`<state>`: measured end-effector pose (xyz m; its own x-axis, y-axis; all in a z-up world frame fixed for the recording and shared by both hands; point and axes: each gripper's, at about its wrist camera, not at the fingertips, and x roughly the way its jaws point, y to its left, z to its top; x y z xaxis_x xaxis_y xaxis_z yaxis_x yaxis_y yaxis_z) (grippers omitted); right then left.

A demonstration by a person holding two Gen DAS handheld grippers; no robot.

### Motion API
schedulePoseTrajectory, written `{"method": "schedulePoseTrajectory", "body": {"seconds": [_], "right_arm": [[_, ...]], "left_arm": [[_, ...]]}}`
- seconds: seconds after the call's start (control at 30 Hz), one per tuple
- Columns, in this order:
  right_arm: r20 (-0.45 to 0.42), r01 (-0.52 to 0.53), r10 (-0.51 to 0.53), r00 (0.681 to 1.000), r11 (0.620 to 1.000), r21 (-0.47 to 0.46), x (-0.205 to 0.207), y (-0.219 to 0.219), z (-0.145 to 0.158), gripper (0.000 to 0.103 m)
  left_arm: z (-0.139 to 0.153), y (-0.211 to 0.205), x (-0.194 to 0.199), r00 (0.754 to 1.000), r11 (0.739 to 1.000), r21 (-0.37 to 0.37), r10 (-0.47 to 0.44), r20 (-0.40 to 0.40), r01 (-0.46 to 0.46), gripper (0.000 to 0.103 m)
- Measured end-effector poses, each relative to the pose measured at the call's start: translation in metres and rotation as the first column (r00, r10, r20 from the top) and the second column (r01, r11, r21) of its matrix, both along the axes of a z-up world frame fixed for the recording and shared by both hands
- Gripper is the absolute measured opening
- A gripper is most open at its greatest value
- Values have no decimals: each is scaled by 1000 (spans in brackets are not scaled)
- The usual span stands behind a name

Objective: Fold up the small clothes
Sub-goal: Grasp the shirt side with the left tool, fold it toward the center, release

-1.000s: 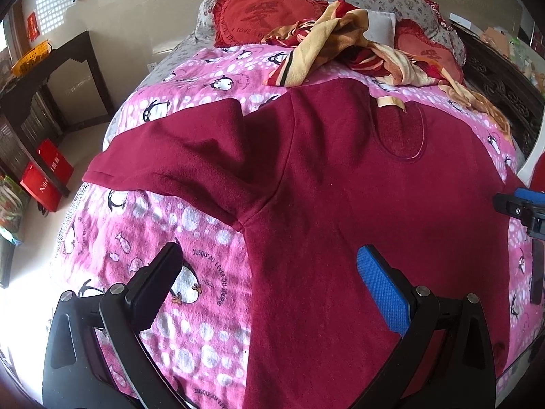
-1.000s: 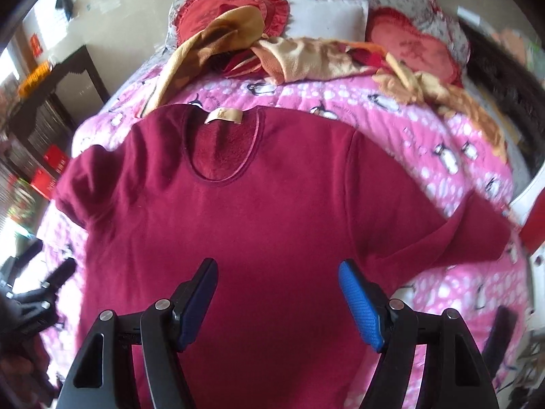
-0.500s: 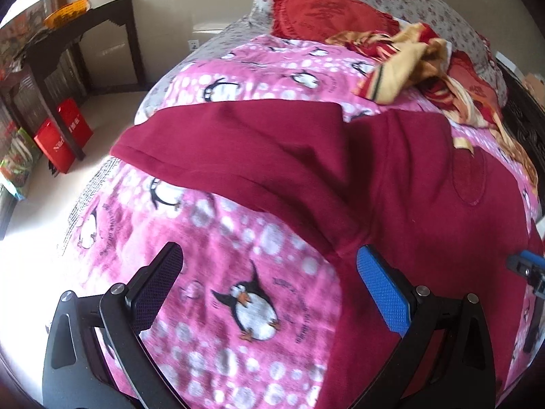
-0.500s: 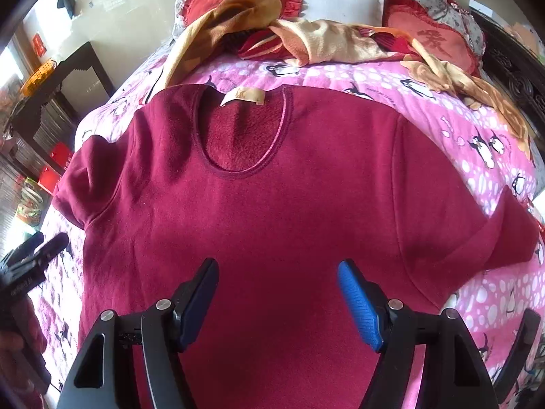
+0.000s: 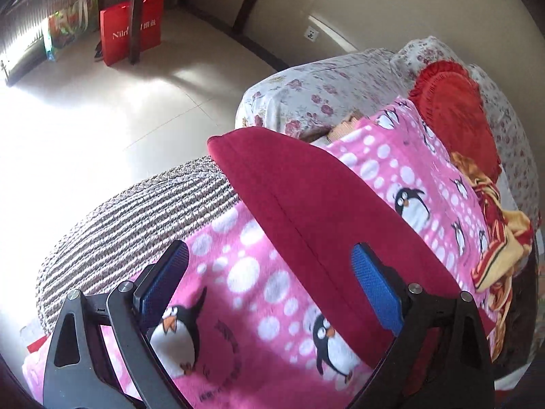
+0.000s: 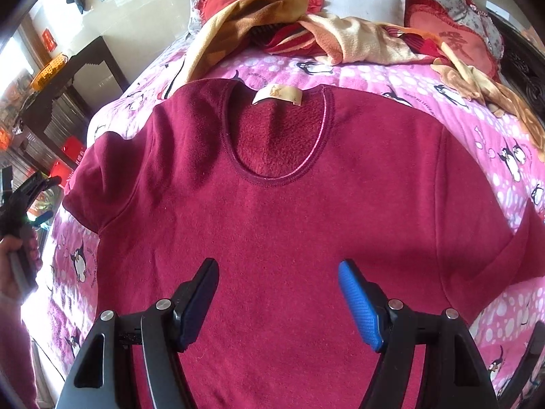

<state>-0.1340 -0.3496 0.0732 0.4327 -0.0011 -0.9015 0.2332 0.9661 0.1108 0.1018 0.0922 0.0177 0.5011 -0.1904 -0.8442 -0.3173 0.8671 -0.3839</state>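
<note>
A dark red long-sleeved sweater (image 6: 272, 211) lies flat, neckline away from me, on a pink penguin blanket (image 6: 477, 109). My right gripper (image 6: 278, 267) hangs open over the sweater's lower body, nothing between its pads. In the left wrist view the sweater's left sleeve (image 5: 306, 197) runs out to the bed's edge. My left gripper (image 5: 269, 250) hovers above that sleeve with its jaws wide and closing. The sleeve's near edge lies below the gap and the pads do not press on it. A person's hand (image 6: 10, 266) holding the left gripper shows at the far left.
A yellow-and-red blanket (image 6: 340, 34) and red heart cushions (image 6: 453, 37) are heaped at the head of the bed. Beyond the left bed edge are a pale tiled floor (image 5: 102, 129), red bags (image 5: 131, 30) and a dark side table (image 6: 81, 64).
My left gripper has swung left from the sweater's body to the left sleeve at the bed's edge and rolled. The right gripper has sunk a little toward the sweater.
</note>
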Motion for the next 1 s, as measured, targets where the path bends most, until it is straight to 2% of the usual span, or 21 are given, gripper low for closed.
{"method": "schedulePoseTrajectory", "body": {"seconds": [0.13,0.17,0.2,0.27,0.3,0.37,0.47,0.57,0.63,0.8,1.0], "right_arm": [[-8,22,-22,1000,999,38,6,-6,-4,71],[-10,29,-28,1000,999,43,7,-7,-4,71],[-13,34,-34,999,998,47,7,-9,-6,71],[-17,41,-40,999,998,56,7,-11,-8,71],[-21,44,-43,999,997,63,7,-13,-9,71],[-29,55,-53,998,996,73,7,-17,-11,71],[-33,73,-71,997,994,86,5,-24,-11,71],[-38,90,-86,996,989,117,3,-31,-11,71],[-40,102,-97,994,982,156,1,-37,-12,71],[-36,142,-137,990,968,207,-8,-54,-10,71],[-5,175,-178,984,959,222,-24,-71,0,71]], "left_arm": [[-15,2,18,1000,999,-38,-10,-22,9,94],[-14,1,21,1000,1000,-20,-8,-6,7,87],[-13,0,24,1000,1000,-11,-12,6,13,79],[-15,0,31,1000,1000,-9,-24,7,25,55],[-15,1,33,1000,1000,-18,-21,16,21,48],[-16,4,38,1000,999,-30,-10,22,11,15],[-10,4,36,999,999,-37,-11,48,12,8],[15,-8,23,991,998,9,-56,123,55,8],[37,-23,12,977,993,42,-116,181,111,8],[87,-75,-20,913,958,64,-287,291,281,7],[111,-162,-56,813,872,57,-474,338,485,7]]}}
